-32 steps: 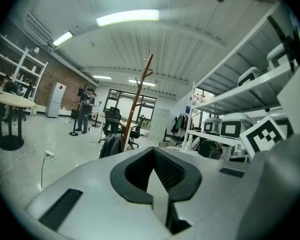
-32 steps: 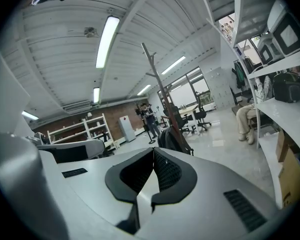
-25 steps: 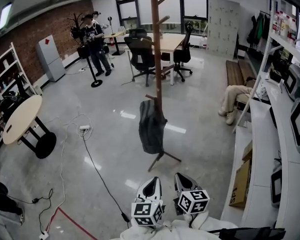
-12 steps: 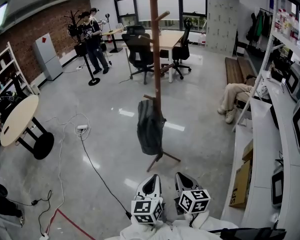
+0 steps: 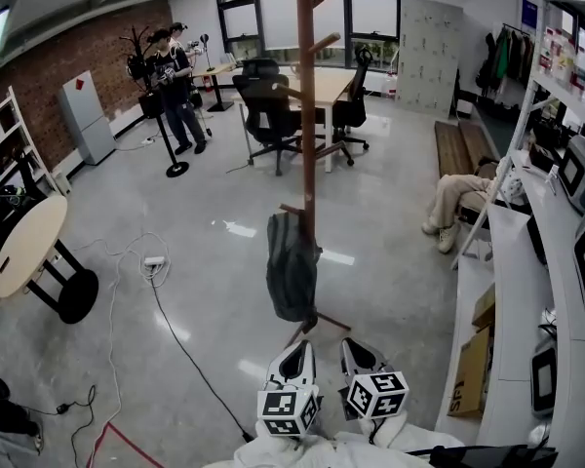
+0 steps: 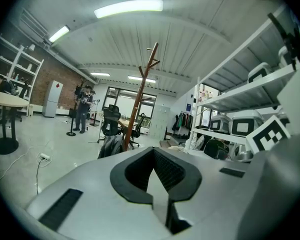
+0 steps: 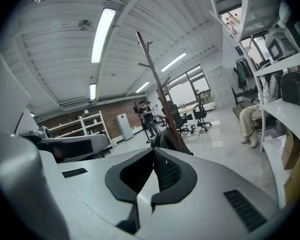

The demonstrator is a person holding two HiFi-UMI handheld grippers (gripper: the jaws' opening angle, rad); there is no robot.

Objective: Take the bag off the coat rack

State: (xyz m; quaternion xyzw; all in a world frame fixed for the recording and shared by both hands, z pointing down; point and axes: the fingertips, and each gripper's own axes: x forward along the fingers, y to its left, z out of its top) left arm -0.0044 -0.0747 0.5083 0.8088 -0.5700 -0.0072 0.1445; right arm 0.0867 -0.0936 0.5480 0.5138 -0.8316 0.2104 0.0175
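The bag point(image 5: 292, 271) is dark grey and soft, a slack, backpack-like shape with creased sides. It hangs from a low peg on the left of the coat rack point(image 5: 305, 115), a tall brown wooden pole with short angled pegs. The bag's bottom hangs clear of the glossy floor point(image 5: 205, 213), just above the rack's splayed feet.

There is one bag and one rack. There are two grippers, held low and side by side, well short of the rack. The left gripper point(image 5: 293, 364) has its jaws pressed together with nothing between them, and the right gripper point(image 5: 357, 356) likewise has its jaws together and empty.

One round desk point(image 5: 24, 247) stands at the left. One seated person point(image 5: 458, 195) is at the right.
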